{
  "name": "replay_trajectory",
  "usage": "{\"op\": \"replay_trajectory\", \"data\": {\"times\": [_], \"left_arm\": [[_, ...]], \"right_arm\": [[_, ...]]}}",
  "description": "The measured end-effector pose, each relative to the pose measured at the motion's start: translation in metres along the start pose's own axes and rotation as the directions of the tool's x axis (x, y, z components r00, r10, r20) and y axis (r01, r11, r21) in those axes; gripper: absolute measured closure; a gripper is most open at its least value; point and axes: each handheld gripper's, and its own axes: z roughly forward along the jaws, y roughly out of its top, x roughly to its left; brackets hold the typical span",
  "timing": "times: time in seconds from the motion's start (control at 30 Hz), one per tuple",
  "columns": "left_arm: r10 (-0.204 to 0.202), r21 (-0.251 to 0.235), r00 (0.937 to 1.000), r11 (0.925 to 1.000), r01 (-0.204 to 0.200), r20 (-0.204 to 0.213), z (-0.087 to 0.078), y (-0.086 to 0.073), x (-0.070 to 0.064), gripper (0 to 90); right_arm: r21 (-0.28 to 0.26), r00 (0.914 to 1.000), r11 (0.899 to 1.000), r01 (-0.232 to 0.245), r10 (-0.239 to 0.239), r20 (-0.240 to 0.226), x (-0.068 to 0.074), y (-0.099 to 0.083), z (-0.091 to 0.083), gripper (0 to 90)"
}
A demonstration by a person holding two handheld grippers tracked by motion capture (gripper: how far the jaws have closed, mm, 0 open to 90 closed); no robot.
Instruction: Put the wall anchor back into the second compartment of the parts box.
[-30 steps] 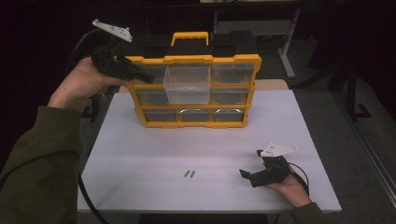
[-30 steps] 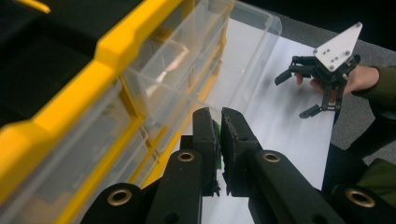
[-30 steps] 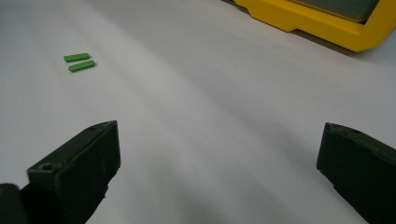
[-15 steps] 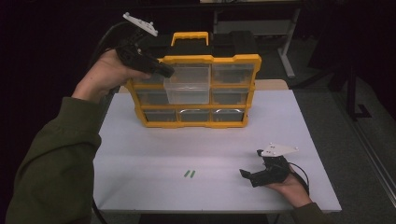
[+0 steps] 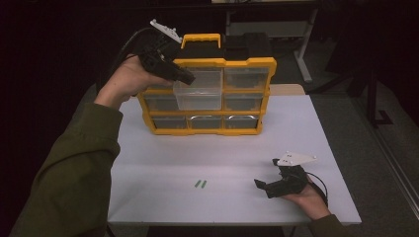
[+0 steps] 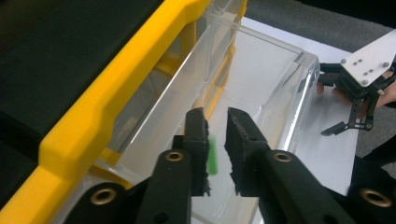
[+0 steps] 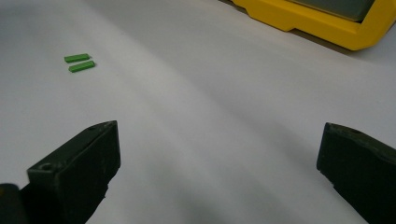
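Drawer (image 6: 261, 84) clear, pulled out, left gripper (image 6: 215, 140) jaws slightly parted beside green piece (image 6: 212, 156), right gripper (image 7: 219, 172) jaws wide.

organizer (image 5: 207, 123) behind two strips (image 5: 200, 184) on table (image 5: 163, 163)

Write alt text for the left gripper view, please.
A black two-jawed claw hangs over an open clear plastic drawer in a yellow organizer, a small green piece clinging to its left jaw. Beyond, another claw rests on the white table.
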Motion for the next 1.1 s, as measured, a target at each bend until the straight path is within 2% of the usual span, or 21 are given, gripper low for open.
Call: {"op": "replay_trajectory", "data": {"times": [0.2, 0.3, 0.47, 0.53, 0.57, 0.63, 0.67, 0.8, 0.97, 1.1], "left_arm": [[-0.016, -0.044, 0.9998, 0.9989, 0.016, 0.007, -0.016, -0.004, 0.002, 70.7], [-0.02, -0.051, 0.9998, 0.9985, 0.021, 0.002, -0.025, -0.009, 0.003, 66.0], [-0.026, -0.071, 0.9997, 0.9971, 0.026, 0.003, -0.046, -0.021, 0.003, 53.3], [-0.028, -0.073, 0.9996, 0.9969, 0.028, 0.003, -0.048, -0.023, 0.003, 51.6], [-0.026, -0.073, 0.9997, 0.997, 0.026, 0.001, -0.05, -0.026, 0.003, 45.5], [-0.031, -0.075, 0.9995, 0.9967, 0.03, -0.004, -0.053, -0.031, 0.003, 43.6], [-0.033, -0.079, 0.9994, 0.9964, 0.033, -0.005, -0.054, -0.034, 0.002, 39.5], [-0.039, -0.07, 0.9991, 0.9968, 0.037, -0.02, -0.055, -0.046, 0.001, 33.3], [-0.029, -0.06, 0.9985, 0.9978, 0.026, -0.047, -0.049, -0.058, -0.005, 20.7], [-0.036, -0.051, 0.9984, 0.9981, 0.034, -0.044, -0.042, -0.066, -0.01, 16.6]], "right_arm": [[0.0, 1.0, 1.0, -0.002, 0.002, -0.001, 0.0, 0.0, 0.0, 0.0], [0.0, 1.0, 1.0, 0.0, 0.0, 0.0, 0.0, 0.0, 0.0, 0.0], [0.0, 1.0, 1.0, -0.002, 0.002, 0.004, -0.001, 0.0, 0.0, 0.0], [0.0, 1.0, 1.0, -0.003, 0.003, 0.003, -0.001, 0.0, 0.0, 0.0], [0.001, 1.0, 1.0, -0.002, 0.002, 0.004, -0.001, 0.0, 0.001, 0.0], [0.001, 1.0, 1.0, -0.002, 0.002, 0.004, -0.001, 0.0, 0.001, 0.0], [0.001, 1.0, 1.0, -0.002, 0.002, 0.005, -0.001, 0.0, 0.001, 0.0], [-0.003, 1.0, 1.0, -0.004, 0.004, 0.006, -0.001, 0.001, 0.0, 0.0], [-0.003, 1.0, 1.0, -0.001, 0.001, 0.005, -0.001, 0.001, 0.001, 0.0], [-0.003, 1.0, 1.0, -0.005, 0.005, 0.005, -0.001, 0.001, 0.001, 0.0]]}}
